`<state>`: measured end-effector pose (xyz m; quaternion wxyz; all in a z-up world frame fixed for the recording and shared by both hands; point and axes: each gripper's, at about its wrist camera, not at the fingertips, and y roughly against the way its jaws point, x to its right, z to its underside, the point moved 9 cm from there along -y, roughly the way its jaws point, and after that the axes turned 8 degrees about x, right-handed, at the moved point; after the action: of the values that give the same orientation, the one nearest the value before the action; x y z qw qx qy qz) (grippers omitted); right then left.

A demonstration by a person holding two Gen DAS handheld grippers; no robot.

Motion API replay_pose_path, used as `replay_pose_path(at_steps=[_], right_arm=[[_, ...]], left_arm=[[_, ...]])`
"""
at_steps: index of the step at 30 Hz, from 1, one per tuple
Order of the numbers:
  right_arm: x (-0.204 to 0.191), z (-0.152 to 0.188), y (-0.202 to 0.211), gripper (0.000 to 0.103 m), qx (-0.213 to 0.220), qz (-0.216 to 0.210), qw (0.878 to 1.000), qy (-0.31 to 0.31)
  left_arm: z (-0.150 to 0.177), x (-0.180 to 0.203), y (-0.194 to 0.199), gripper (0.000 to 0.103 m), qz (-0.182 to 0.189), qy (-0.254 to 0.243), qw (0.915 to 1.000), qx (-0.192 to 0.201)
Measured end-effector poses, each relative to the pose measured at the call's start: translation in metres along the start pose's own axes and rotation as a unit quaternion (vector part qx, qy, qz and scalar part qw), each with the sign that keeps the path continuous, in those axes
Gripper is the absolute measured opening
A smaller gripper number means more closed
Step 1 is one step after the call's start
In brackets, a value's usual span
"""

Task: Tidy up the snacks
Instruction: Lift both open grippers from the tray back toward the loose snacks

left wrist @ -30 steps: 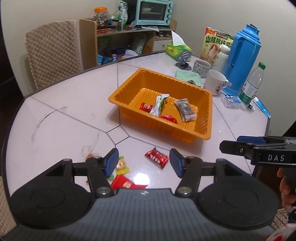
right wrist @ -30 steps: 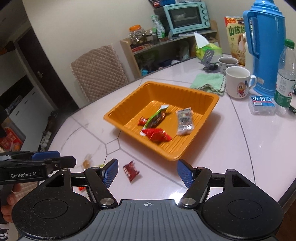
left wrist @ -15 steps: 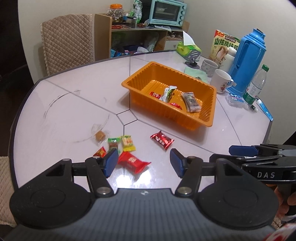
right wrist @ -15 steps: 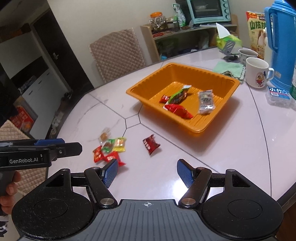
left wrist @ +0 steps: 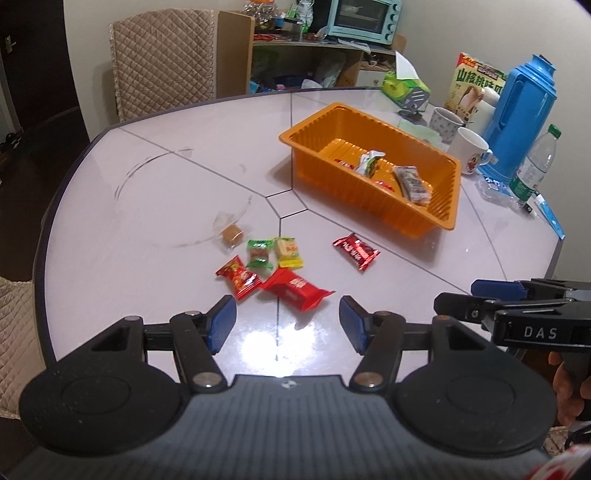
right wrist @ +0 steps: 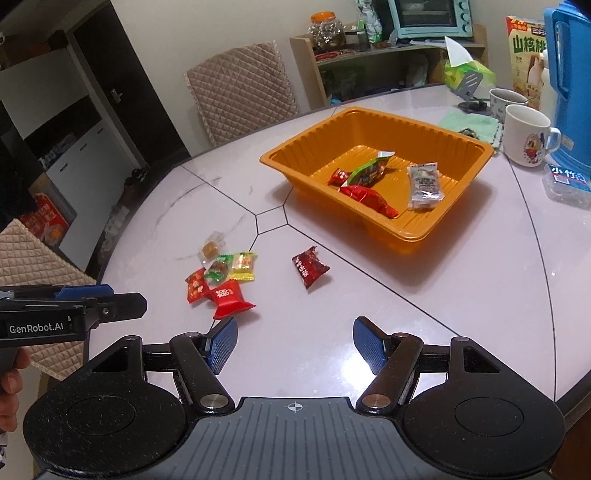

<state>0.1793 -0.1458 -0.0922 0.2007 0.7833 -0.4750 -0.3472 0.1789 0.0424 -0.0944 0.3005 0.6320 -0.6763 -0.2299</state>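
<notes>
An orange tray (left wrist: 448, 218) (right wrist: 288, 166) on the white table holds several wrapped snacks, among them a green one (right wrist: 367, 170) and a silver one (right wrist: 424, 186). Loose snacks lie nearer on the table: a dark red packet (left wrist: 355, 252) (right wrist: 309, 266), a big red packet (left wrist: 297, 288) (right wrist: 229, 298), a small red one (left wrist: 239, 277), a green one (left wrist: 258, 254), a yellow one (left wrist: 288, 252) and a clear-wrapped brown candy (left wrist: 231, 233). My left gripper (left wrist: 283, 325) is open and empty just short of the big red packet. My right gripper (right wrist: 294, 345) is open and empty.
At the back right stand a blue thermos (left wrist: 517, 110), two mugs (right wrist: 526, 134), a water bottle (left wrist: 533, 166), a tissue box (left wrist: 404, 86) and a green cloth (right wrist: 471, 123). A quilted chair (left wrist: 162, 55) and a shelf with a toaster oven (left wrist: 364, 16) stand behind the table.
Both grippers have pulled back from the tray toward the table's near edge, bringing the loose snacks into view. Both stay open and empty.
</notes>
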Motion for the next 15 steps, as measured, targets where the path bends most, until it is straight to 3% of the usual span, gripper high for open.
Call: replay_pose_path(at_steps=[15], right_arm=[[-0.007, -0.007, -0.029, 0.067, -0.004, -0.009, 1.000, 0.017]], left_arm=[[0.005, -0.023, -0.018, 0.058, -0.020, 0.016, 0.9996, -0.011]])
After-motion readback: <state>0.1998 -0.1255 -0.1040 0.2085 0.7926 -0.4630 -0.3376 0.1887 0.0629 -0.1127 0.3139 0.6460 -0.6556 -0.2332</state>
